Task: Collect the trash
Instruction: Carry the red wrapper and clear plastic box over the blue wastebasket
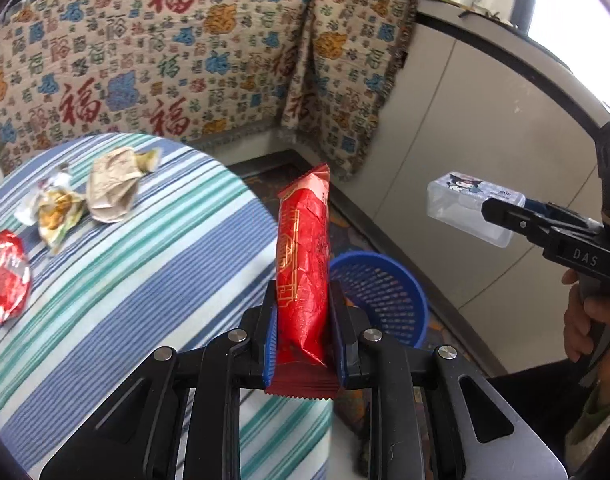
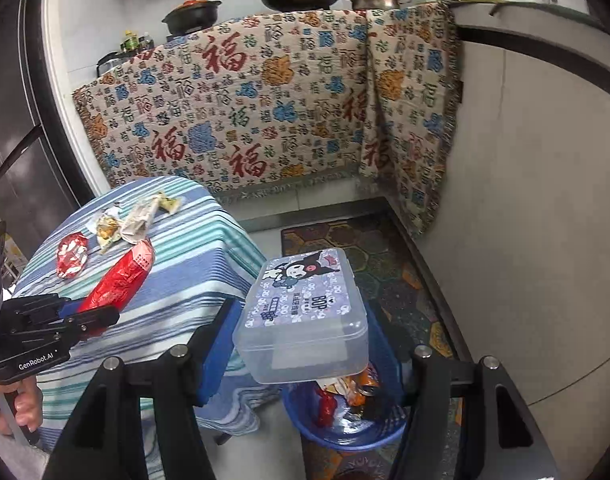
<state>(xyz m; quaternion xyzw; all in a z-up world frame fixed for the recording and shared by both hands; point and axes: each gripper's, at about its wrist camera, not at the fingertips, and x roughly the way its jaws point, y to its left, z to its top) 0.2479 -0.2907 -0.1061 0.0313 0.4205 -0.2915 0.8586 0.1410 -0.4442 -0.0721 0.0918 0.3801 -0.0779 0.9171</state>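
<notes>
My left gripper (image 1: pixel 303 300) is shut on a long red snack wrapper (image 1: pixel 303 264), held upright above the table's right edge; it also shows in the right wrist view (image 2: pixel 119 280). My right gripper (image 2: pixel 301 344) is shut on a clear plastic box with a cartoon label (image 2: pixel 301 312), held above the blue basket (image 2: pixel 345 436). The box also shows in the left wrist view (image 1: pixel 471 208). The basket (image 1: pixel 385 292) stands on the floor beside the table and holds several wrappers.
On the striped tablecloth (image 1: pixel 125 288) lie a red foil wrapper (image 1: pixel 5 276), a crumpled beige paper (image 1: pixel 111 188) and a yellow-white wrapper (image 1: pixel 55 208). A patterned blanket (image 1: pixel 185 60) hangs over the counter behind. A white cabinet (image 1: pixel 465 120) is at right.
</notes>
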